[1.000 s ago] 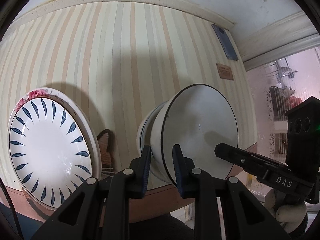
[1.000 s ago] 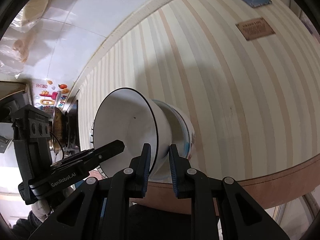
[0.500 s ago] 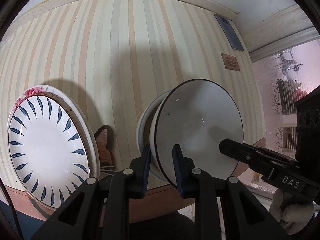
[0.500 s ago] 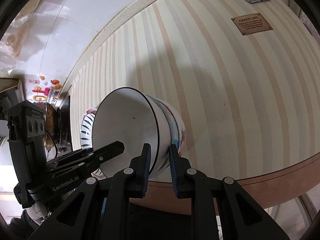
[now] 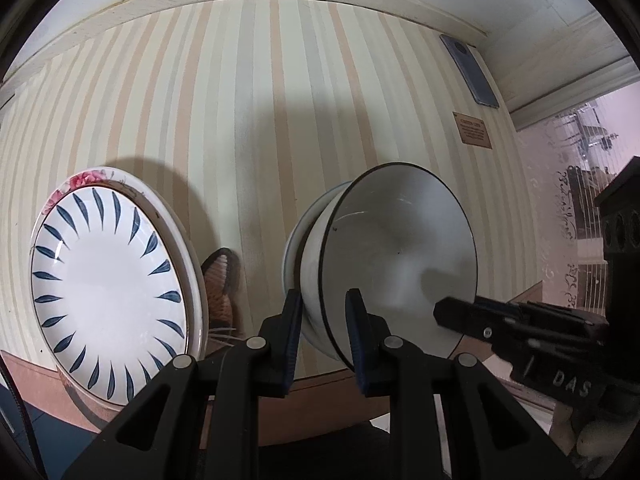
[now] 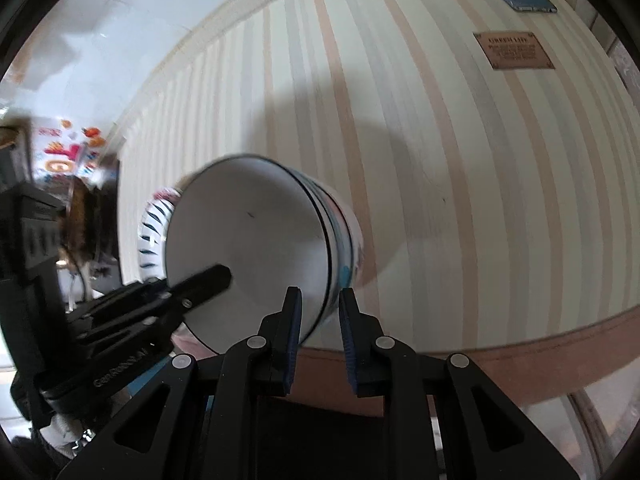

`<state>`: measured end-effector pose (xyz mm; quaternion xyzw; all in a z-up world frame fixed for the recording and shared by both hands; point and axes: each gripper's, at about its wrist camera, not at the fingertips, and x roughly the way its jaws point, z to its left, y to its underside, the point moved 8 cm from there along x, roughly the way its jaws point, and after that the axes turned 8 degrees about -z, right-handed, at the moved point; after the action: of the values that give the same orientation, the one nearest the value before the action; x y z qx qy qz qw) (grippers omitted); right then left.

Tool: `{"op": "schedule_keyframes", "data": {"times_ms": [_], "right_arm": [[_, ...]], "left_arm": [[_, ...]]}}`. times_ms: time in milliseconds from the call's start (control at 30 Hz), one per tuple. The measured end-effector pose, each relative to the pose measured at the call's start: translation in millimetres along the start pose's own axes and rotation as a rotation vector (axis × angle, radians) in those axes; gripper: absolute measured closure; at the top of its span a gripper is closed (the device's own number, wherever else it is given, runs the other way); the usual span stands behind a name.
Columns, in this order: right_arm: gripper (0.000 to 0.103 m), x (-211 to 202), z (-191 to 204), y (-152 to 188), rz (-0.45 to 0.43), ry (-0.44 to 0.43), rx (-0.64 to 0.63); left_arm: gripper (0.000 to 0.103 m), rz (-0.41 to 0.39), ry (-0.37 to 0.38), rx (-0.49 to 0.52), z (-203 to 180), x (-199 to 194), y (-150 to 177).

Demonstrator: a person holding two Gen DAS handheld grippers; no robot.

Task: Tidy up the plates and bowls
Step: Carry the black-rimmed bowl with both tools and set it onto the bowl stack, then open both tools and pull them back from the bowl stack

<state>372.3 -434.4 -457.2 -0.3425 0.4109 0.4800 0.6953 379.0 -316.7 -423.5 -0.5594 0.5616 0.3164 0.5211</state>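
I have the white bowl (image 5: 400, 256) pinched by its dark rim from two sides: my left claw (image 5: 322, 328) grips the near-left edge, my right claw (image 6: 318, 320) the opposite edge, both clenched on the wall. It sits nested in a second, patterned bowl (image 6: 348, 248) on the striped tablecloth (image 5: 248, 112), right of the stacked plates (image 5: 108, 280). To do this well, I'd settle both sides evenly and let go only once the nest feels seated, since the glazed wall looks slick and would likely slip. The bowl is plain white inside, deep and flared.
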Motion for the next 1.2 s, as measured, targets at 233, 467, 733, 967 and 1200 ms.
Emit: {"op": "schedule_keyframes", "data": {"times_ms": [233, 467, 733, 967, 1200], "right_arm": [[0.081, -1, 5, 3, 0.005, 0.026, -0.051], [0.060, -41, 11, 8, -0.104, 0.077, -0.052], [0.018, -113, 48, 40, -0.296, 0.131, -0.090], [0.010, -157, 70, 72, -0.403, 0.218, -0.146], [0.007, -193, 80, 96, -0.494, 0.256, -0.161]], "left_arm": [[0.082, -0.003, -0.048, -0.014, 7, -4, 6], [0.082, -0.107, -0.125, 0.045, 13, -51, 8], [0.040, -0.241, -0.090, 0.063, 10, -121, 15], [0.017, -0.322, -0.073, 0.099, 0, -165, 26], [0.007, -0.380, -0.029, 0.109, -12, -200, 41]]}}
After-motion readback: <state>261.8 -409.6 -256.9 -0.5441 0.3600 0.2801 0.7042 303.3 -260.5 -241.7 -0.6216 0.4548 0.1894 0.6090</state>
